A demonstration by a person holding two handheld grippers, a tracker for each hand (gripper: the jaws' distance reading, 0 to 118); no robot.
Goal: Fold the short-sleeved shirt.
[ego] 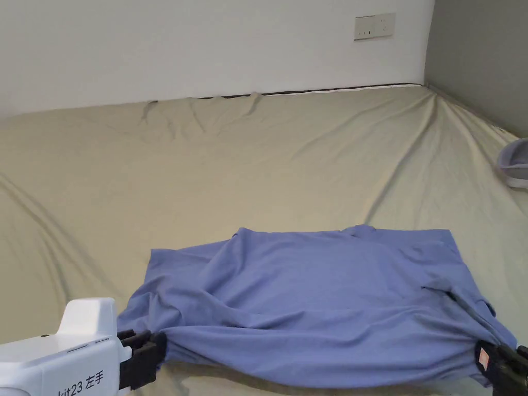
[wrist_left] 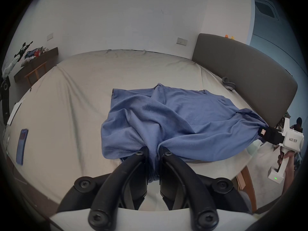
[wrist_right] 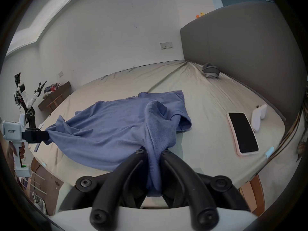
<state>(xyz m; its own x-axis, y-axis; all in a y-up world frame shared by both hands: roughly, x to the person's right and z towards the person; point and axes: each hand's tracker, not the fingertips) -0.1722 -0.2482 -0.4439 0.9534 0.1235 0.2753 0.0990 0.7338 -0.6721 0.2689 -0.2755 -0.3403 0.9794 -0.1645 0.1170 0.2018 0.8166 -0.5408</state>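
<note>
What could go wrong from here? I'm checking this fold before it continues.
The shirt is bunched and creased between the left tool and right tool, so the fold may set unevenly. Each grips a gathered wad, which might slip out. The near edge hangs by the bed's edge and could slide off.

My left gripper (ego: 154,350), white body w/ black jaws, pinches the blue short-sleeved cotton shirt (ego: 319,304) at its near-left corner. My right gripper (ego: 490,361) clamps the near-right corner. Shirt lies rumpled on beige bedsheet (ego: 206,165); grey-white bundle (ego: 514,164) at far right edge.
</note>
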